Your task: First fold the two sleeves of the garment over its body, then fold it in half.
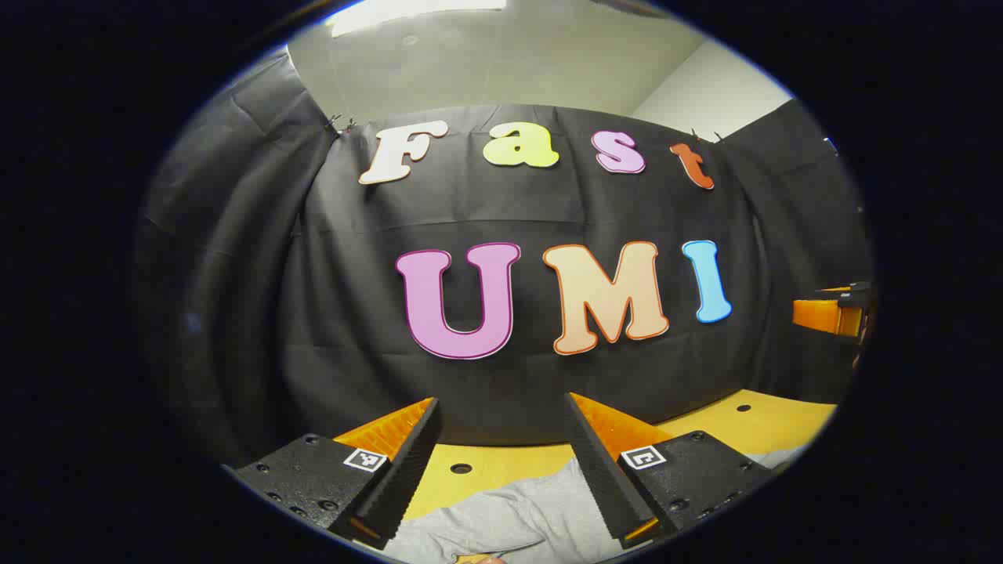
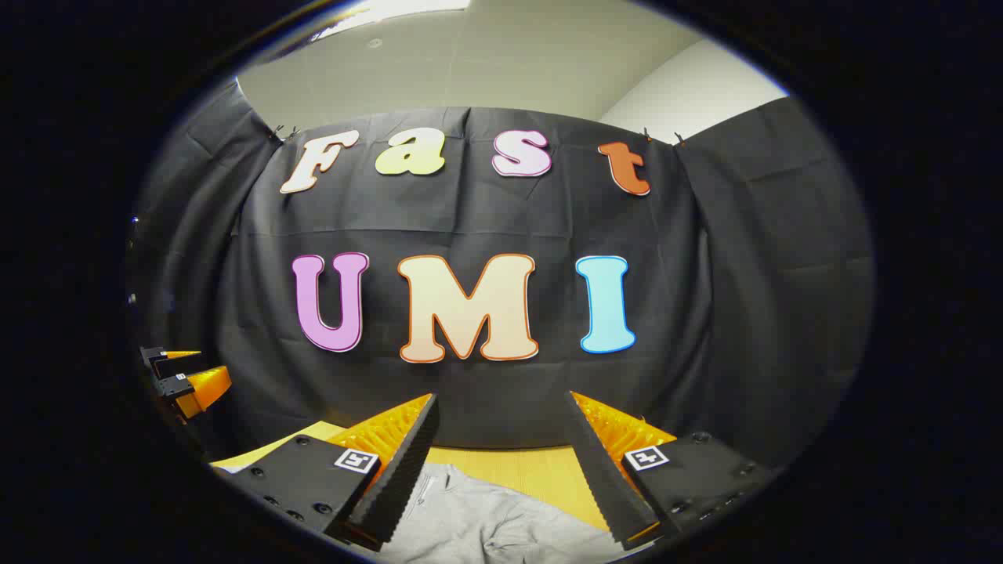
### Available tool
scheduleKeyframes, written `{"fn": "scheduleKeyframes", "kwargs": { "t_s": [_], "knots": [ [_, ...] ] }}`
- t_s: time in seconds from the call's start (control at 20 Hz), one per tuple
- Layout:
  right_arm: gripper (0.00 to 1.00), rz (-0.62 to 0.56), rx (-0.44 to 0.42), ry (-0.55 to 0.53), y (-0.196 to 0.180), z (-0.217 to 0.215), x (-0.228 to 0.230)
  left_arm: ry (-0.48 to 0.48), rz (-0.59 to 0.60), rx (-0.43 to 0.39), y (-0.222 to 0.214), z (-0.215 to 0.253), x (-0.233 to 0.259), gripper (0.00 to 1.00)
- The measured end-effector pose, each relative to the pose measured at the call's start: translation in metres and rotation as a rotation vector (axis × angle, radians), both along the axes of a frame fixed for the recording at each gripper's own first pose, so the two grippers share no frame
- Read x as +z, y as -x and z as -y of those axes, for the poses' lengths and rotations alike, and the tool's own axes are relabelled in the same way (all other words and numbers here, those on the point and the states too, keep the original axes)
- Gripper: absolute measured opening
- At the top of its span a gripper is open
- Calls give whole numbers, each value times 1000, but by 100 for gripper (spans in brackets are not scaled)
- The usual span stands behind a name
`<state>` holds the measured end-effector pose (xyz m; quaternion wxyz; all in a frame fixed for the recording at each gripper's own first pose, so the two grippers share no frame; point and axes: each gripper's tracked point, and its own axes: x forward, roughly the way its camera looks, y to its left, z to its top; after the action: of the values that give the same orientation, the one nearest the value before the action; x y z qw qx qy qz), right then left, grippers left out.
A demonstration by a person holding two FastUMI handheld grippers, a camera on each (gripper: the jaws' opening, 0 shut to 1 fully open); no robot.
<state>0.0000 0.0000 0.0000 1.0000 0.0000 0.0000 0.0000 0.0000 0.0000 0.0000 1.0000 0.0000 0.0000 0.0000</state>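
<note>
A light grey garment (image 1: 509, 517) lies on the yellow table (image 1: 752, 419), low in the left gripper view, below and between the fingers. My left gripper (image 1: 501, 411) hangs above it, open, with nothing between its ribbed pads. In the right gripper view the grey garment (image 2: 486, 517) shows a seam or zip line near its top edge. My right gripper (image 2: 501, 407) is open above it and holds nothing. The right gripper's orange fingers (image 1: 831, 313) show at the far right of the left gripper view. The left gripper's fingertips (image 2: 192, 384) appear at the far left of the right gripper view.
The yellow table (image 2: 541, 470) has small round holes (image 1: 461, 468) and ends at the black cloth wall (image 1: 501, 219) just behind it. A pale ceiling and white wall rise above the cloth.
</note>
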Motion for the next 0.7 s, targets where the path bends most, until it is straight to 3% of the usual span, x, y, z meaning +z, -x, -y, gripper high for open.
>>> {"fn": "scheduleKeyframes", "kwargs": {
  "t_s": [0.05,0.15,0.3,0.35,0.4,0.7],
  "knots": [
    [98,7,15,14,-3,-2,1,-1,-19,37,2,-8,-4,92],
    [99,17,4,45,-11,8,-5,45,-9,22,0,0,-2,94],
    [99,-16,29,13,-16,8,-16,39,-65,41,0,-3,-20,94],
    [95,-19,16,20,-18,15,-17,47,-56,45,1,-4,-18,95],
    [100,-24,11,22,-19,19,-19,46,-51,48,0,-6,-16,95],
    [99,-4,-16,44,-18,27,-13,-22,-12,57,2,-18,-4,94]
  ]
}}
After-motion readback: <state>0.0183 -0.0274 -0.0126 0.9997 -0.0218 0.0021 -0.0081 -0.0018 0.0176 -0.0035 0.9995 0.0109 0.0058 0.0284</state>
